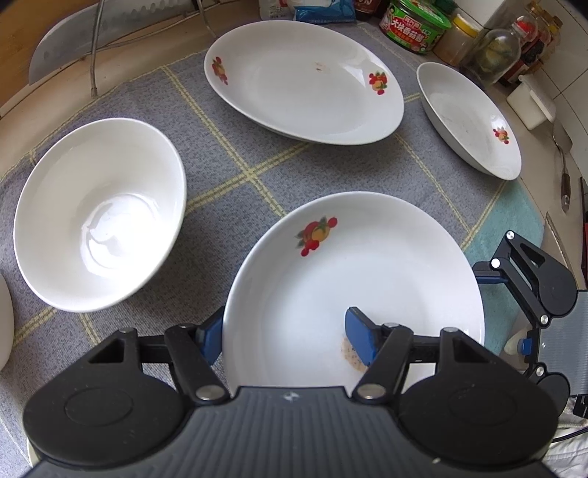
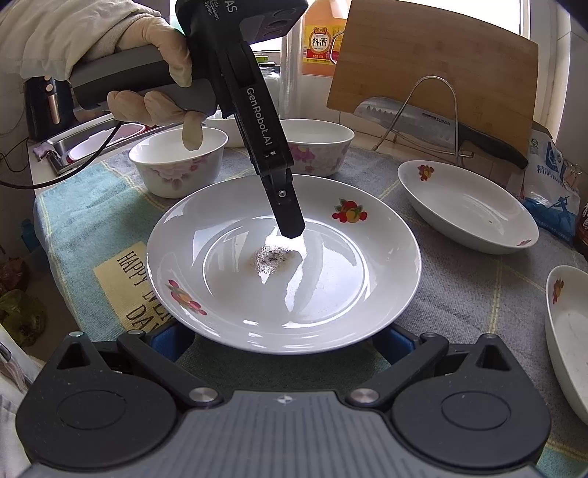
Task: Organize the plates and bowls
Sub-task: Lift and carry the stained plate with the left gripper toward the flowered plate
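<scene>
With the left hand-held gripper [image 1: 284,340] partly closed astride the near rim of the white fruit-patterned ceramic plate [image 1: 367,264] on the table, the pickup is underway; lifting needs a firm pinch.

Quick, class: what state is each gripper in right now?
Left gripper: fingers straddle the fruit-print plate at its rim; grip cannot be told.
Right gripper: open, holding nothing.

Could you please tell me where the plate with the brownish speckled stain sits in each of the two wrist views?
Left wrist: the stained plate is at lower centre, its rim between the left claw pads.
Right wrist: the plate is central.
Shared landmark: the knife.
</scene>
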Available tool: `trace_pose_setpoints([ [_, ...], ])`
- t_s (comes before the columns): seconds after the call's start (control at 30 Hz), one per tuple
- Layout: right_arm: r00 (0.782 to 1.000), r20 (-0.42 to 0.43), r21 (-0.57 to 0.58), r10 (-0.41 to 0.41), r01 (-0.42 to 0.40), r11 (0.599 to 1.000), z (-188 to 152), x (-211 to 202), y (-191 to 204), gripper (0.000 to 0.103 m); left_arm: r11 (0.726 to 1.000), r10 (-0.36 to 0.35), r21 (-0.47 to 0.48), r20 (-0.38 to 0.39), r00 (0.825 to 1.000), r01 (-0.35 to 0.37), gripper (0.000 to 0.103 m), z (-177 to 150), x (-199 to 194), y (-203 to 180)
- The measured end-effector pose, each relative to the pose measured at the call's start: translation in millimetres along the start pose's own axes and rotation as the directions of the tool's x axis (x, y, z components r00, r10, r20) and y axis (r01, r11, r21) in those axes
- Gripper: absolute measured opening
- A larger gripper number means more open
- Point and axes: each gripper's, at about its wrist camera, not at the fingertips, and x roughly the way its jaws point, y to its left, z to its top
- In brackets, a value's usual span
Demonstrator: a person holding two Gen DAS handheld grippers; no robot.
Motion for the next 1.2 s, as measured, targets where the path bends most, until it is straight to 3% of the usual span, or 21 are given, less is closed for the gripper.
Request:
trace_pose_setpoints([
  [0.6,1.000,-0.001,-0.016,0.018,-0.018,1.000,10,-17,-20,0.103,1.000,0.012,-0.012,0.047,0.999,-0.012,0.066,14,-17,-17],
  [1.2,1.000,0.028,-0.027,0.000,0.001,1.000,-1,-50,-79,0.103,1.000,0.028,0.009,0.104,0.994,-0.029,0.066,65,-16,-64],
])
